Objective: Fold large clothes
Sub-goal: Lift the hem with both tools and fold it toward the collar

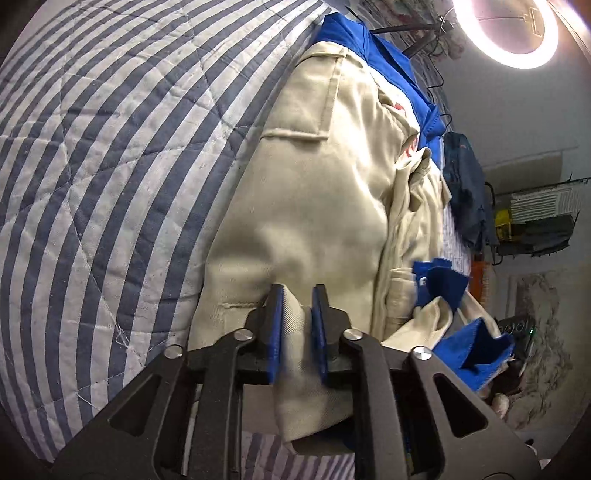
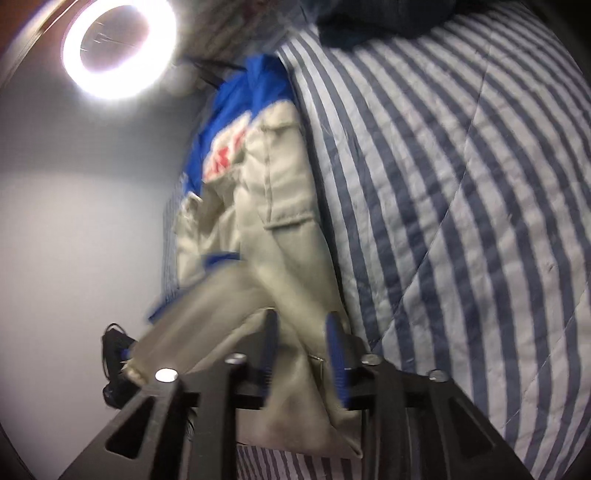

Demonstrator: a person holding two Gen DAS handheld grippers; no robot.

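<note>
We are laying a fold: the beige-and-blue jacket lies on the striped quilt. Left hand-held gripper and right hand-held gripper stand released, hem slack between. Next, withdraw cleanly.

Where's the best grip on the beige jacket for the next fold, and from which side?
Probably the near hem: it bunches up off the striped quilt, so pads can straddle it, while the rest of the jacket lies flat. Come in from the near edge, pointing toward the blue collar, the way the left claw sits now.
</note>
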